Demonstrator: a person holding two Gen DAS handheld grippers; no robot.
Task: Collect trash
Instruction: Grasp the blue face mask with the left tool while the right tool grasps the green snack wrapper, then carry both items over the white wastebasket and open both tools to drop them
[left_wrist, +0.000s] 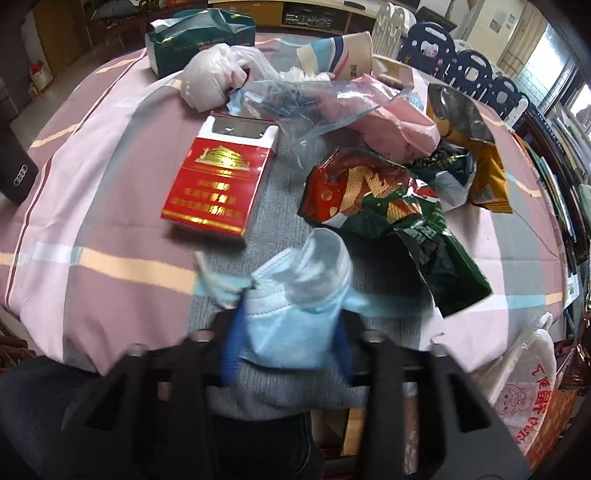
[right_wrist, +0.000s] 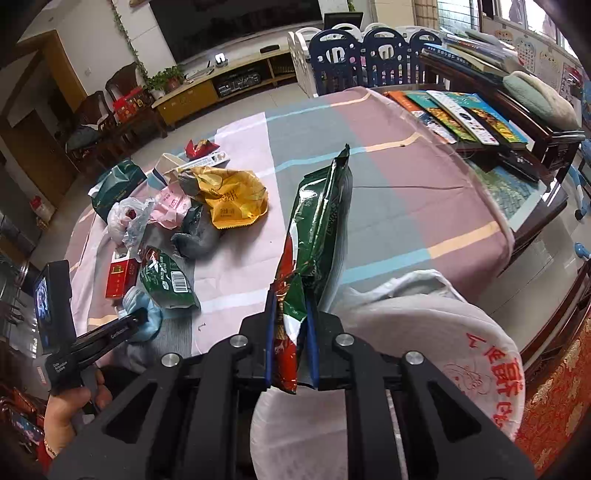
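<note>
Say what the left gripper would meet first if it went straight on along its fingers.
The blue face mask is already between the left gripper's fingers. Pushing on, it would probably press into the tablecloth, just short of the green-and-red snack bag; depth is unclear.

The tablecloth (right_wrist: 388, 177) is matt woven cloth in pink, grey and blue blocks. The face mask (left_wrist: 295, 314) looks like soft, pleated non-woven fabric. The cigarette pack (left_wrist: 218, 177) is glossy red card with gold foil print. The snack wrapper (right_wrist: 317, 229) is shiny crinkled plastic film (silvery inside where torn), and so is the yellow packet (right_wrist: 232, 199). The white bag (right_wrist: 424, 332) is thin, dull plastic. Both grippers are matt black plastic with 2 blue pads (right_wrist: 270, 332) each.
</note>
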